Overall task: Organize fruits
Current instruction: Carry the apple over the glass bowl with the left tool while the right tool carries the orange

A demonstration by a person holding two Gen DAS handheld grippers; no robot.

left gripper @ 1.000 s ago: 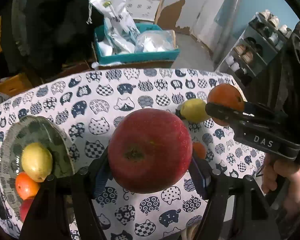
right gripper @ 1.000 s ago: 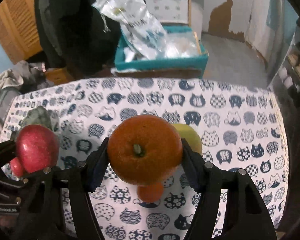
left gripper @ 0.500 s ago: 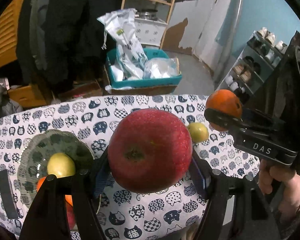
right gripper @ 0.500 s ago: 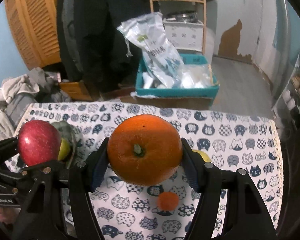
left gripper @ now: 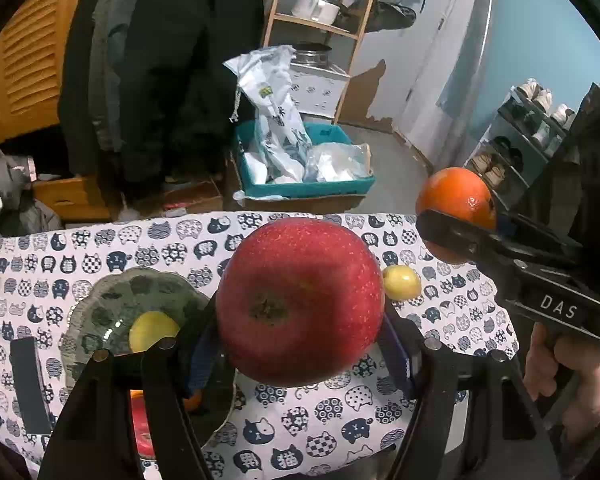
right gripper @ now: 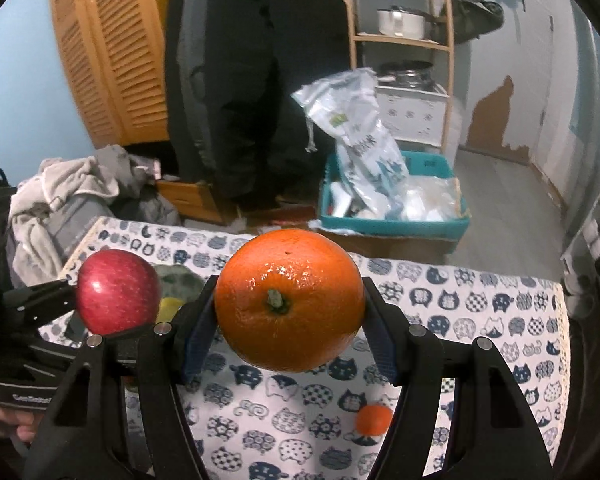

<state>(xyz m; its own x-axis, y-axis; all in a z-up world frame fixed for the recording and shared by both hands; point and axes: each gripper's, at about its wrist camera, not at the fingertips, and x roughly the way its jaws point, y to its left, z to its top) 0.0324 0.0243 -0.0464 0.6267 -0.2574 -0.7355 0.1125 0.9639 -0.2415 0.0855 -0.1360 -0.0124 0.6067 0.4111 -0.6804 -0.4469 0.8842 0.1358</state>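
Note:
My left gripper point(left gripper: 300, 340) is shut on a big red apple point(left gripper: 300, 300), held above the cat-print tablecloth point(left gripper: 99, 248). The same apple point(right gripper: 117, 292) shows at the left of the right wrist view. My right gripper point(right gripper: 289, 332) is shut on a large orange point(right gripper: 289, 300), which also appears at the right of the left wrist view as the orange point(left gripper: 458, 198). A green glass bowl point(left gripper: 111, 296) below left holds a yellow fruit point(left gripper: 151, 330) and orange and red fruit, partly hidden by my fingers. A yellow fruit point(left gripper: 402, 282) and a small orange point(right gripper: 374, 419) lie loose on the cloth.
A black flat object point(left gripper: 27, 384) lies on the cloth left of the bowl. Beyond the table's far edge stand a teal box point(left gripper: 304, 188) with plastic bags, hanging dark coats, a wooden shelf and a shoe rack point(left gripper: 528, 140). A hand point(left gripper: 564, 380) grips the right tool.
Both grippers rose and tilted up with their fruit still held. The table dropped lower in both views, and more of the room behind came into sight.

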